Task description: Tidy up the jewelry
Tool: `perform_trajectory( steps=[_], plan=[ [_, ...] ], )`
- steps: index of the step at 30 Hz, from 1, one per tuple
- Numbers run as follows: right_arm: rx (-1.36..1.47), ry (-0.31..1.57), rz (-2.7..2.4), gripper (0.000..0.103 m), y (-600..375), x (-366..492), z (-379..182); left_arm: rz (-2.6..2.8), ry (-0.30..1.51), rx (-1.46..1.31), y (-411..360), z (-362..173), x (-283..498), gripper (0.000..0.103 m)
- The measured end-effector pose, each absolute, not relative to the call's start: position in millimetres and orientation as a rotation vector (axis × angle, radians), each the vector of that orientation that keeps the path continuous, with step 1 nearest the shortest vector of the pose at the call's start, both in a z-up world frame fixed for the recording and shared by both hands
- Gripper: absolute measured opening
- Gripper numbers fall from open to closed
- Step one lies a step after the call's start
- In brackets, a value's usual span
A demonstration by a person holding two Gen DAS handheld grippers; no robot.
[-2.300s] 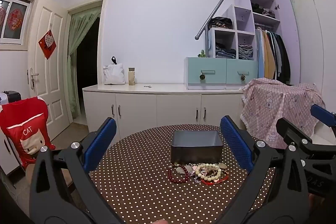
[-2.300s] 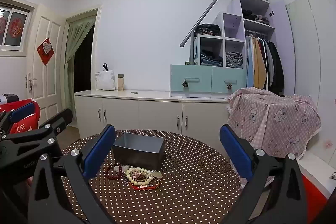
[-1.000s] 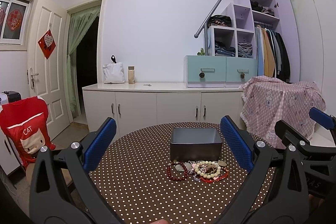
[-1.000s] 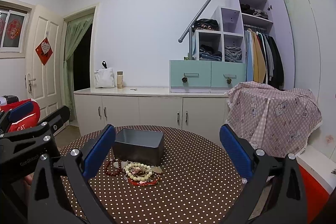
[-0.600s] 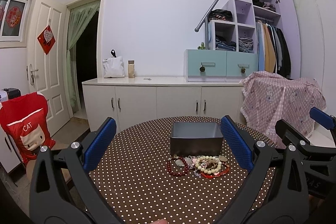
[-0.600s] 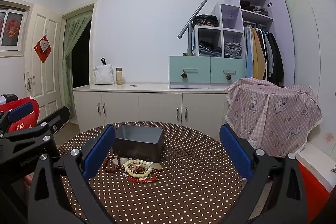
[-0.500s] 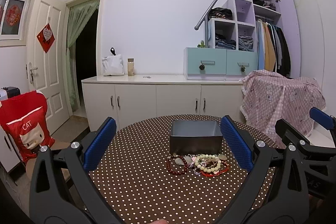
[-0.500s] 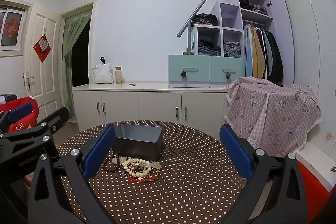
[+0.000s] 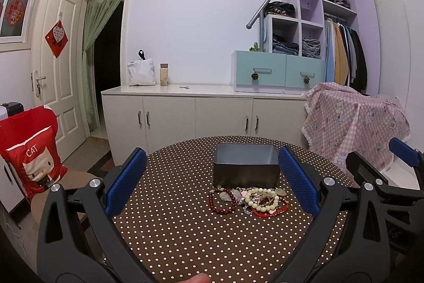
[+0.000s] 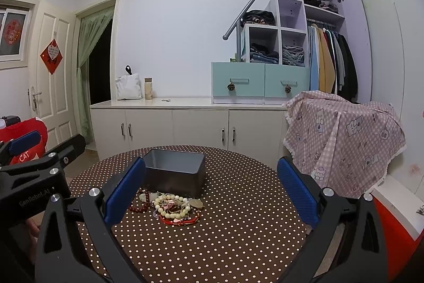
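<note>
1. Both the left gripper (image 9: 210, 178) and the right gripper (image 10: 210, 178) are held wide apart and empty above the table (image 9: 185, 230).
2. Ahead of both, the jewelry (image 9: 249, 200) lies heaped, touching the box (image 9: 245, 165) beyond it.
3. The strands are judged light, limp and tangle-prone; one bead loop is best pinched at its outer edge.

Side-by-side wrist views, level, sharing table (image 9: 185, 230) and tin (image 10: 173, 173)
</note>
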State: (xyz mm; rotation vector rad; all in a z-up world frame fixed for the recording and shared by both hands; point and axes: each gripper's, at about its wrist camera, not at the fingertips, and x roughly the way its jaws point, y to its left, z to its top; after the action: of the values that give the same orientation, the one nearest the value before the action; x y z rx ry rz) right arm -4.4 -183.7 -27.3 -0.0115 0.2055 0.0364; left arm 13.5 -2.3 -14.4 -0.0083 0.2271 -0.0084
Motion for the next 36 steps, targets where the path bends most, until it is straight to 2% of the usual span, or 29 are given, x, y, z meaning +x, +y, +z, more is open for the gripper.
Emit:
perform_trajectory(
  steps=[14, 36],
  plan=[
    [-0.003, 0.227, 0.044, 0.095, -182.4, 1.9, -29.4, 0.000, 0.243, -0.006, 1.3, -16.7, 18.6, 0.097],
    [-0.004, 0.350, 0.051, 0.095, -183.3, 32.8, -58.1, -0.003, 0.422, 0.002, 4.4, -43.5, 53.4, 0.097]
  ],
)
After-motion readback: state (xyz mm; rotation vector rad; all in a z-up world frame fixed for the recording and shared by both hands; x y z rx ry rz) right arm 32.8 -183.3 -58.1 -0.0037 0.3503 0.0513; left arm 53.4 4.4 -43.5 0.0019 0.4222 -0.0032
